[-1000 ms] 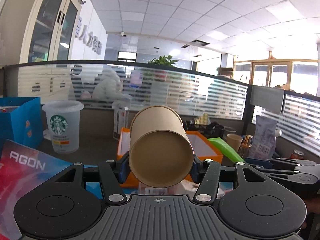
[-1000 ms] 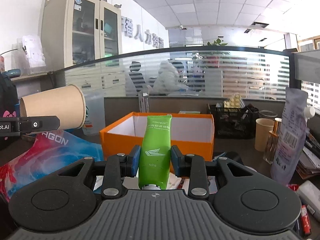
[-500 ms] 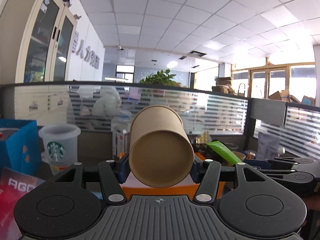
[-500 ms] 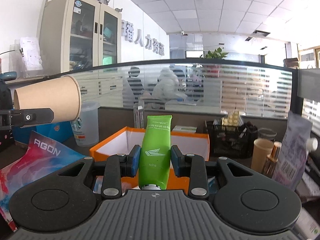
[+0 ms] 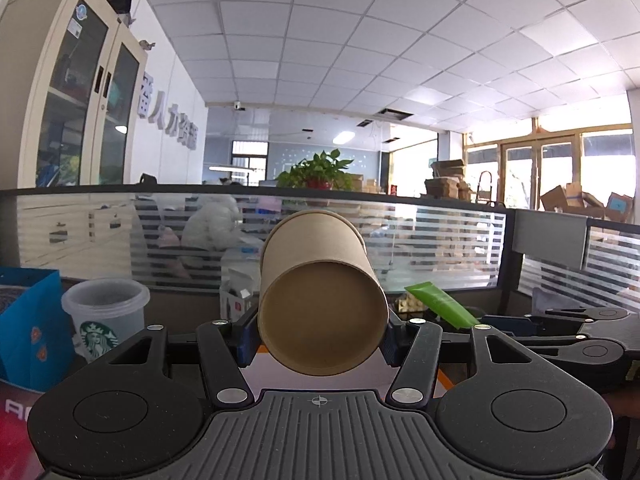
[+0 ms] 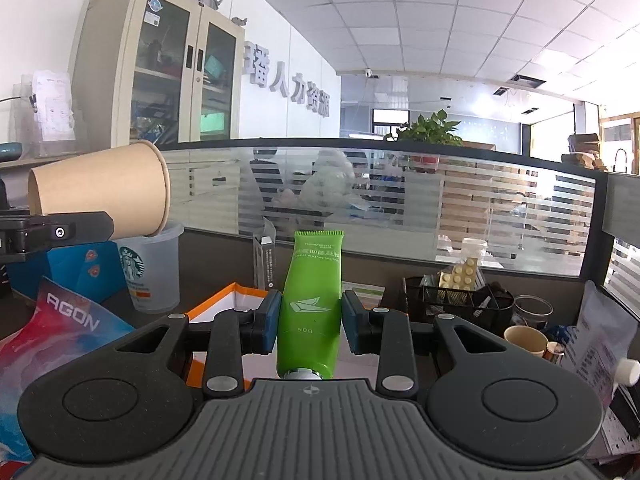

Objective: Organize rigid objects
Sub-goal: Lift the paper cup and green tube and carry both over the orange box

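Two things in hand: a cup (image 5: 320, 300) and a tube (image 6: 312, 300), both in the air above the desk.
Left gripper (image 5: 320, 330): jaws closed on the cup, lying on its side.
Right gripper (image 6: 310, 322): jaws closed on the tube.
Progress: both picked up, not yet put down; probably they go in the orange box (image 6: 224, 304).
Writing: "50g" on the tube; "AGON" on a poster (image 6: 72, 322); Starbucks logo on a plastic cup (image 6: 154, 268).

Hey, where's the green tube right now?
The green tube is clamped upright-looking between the right gripper's pads, centre of the right wrist view, held above the orange box. In the left wrist view it pokes in at right, beside the paper cup.
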`<state>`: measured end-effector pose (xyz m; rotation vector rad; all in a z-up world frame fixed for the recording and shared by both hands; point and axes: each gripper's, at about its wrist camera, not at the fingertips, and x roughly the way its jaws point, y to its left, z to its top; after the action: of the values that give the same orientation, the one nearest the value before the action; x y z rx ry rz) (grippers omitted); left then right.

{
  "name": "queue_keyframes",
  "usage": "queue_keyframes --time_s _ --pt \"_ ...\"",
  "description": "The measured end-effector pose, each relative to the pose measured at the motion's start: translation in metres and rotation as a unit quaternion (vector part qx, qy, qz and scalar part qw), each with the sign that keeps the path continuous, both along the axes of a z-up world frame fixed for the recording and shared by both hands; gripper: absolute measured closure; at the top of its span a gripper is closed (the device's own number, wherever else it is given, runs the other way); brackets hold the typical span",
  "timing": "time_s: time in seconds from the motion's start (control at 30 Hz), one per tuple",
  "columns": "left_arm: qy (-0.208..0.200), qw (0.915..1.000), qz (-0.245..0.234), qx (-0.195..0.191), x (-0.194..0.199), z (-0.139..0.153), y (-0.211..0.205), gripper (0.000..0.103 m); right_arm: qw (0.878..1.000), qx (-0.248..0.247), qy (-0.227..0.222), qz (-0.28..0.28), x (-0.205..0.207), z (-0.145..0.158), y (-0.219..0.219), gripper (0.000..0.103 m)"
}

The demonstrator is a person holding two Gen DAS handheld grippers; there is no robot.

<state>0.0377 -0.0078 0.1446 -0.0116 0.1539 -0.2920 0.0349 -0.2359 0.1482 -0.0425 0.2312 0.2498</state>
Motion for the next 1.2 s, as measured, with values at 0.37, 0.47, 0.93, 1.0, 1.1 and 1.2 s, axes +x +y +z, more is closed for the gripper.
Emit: queue_keyframes --time_s 0.37,0.47,0.93,1.0,1.1,1.2 --pt "0.055 0.9985 -0.005 0.004 0.055 -0.016 -0.007 0.048 0.999 0.001 0.042 0.009 0.053 -0.007 0.003 0.074" --pt "0.065 0.9978 -0.004 0.004 0.068 -0.021 -0.006 0.048 0.999 -0.002 0.049 0.01 0.067 -0.009 0.005 0.074" --pt "0.154 0.9879 -0.02 0.002 0.126 -0.069 -0.014 0.048 0.991 0.004 0.131 0.003 0.139 -0.053 0.007 0.073" --pt "0.163 0.9864 -0.02 0.002 0.132 -0.076 -0.015 0.048 0.99 0.003 0.141 0.0 0.146 -0.06 0.006 0.073" --pt "0.174 0.9845 -0.02 0.002 0.14 -0.083 -0.015 0.048 0.988 -0.002 0.152 -0.003 0.151 -0.067 0.006 0.073" --pt "0.185 0.9825 -0.021 0.002 0.148 -0.089 -0.017 0.047 0.987 -0.005 0.159 -0.004 0.156 -0.073 0.006 0.073"
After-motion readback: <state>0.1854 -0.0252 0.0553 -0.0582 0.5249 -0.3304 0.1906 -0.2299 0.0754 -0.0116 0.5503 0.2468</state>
